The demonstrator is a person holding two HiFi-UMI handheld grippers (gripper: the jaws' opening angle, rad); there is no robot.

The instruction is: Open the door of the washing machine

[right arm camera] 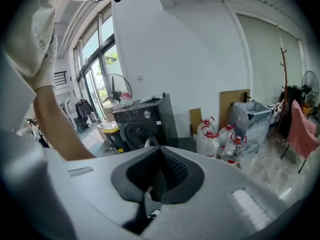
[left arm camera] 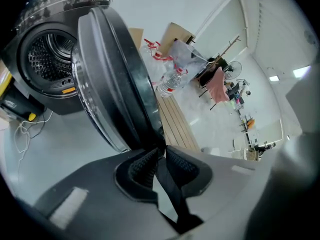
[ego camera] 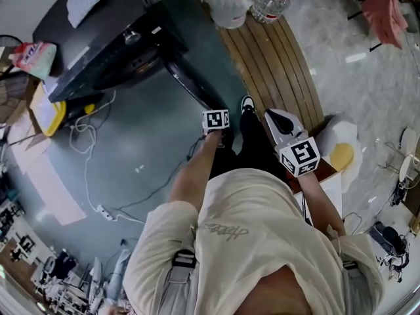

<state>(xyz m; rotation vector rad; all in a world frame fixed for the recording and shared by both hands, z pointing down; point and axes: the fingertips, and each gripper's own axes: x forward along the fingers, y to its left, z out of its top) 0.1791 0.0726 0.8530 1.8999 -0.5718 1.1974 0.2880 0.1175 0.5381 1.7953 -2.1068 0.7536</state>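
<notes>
One dark washing machine stands on the grey floor, and its single round door is swung wide, baring the perforated drum. The left claw is pinched on the door's outer rim, with the dark edge running down between its two pads. The right claw is held off to the side, well apart from the machine, with its two jaws together and nothing between them. Beside the machine lies one slatted wooden board. At its far end is a cluster of at least three red-capped water bottles; the exact number is hard to tell. One white cable trails across the floor. Two standing fans show in the right gripper view, one by the window and one at the right edge
</notes>
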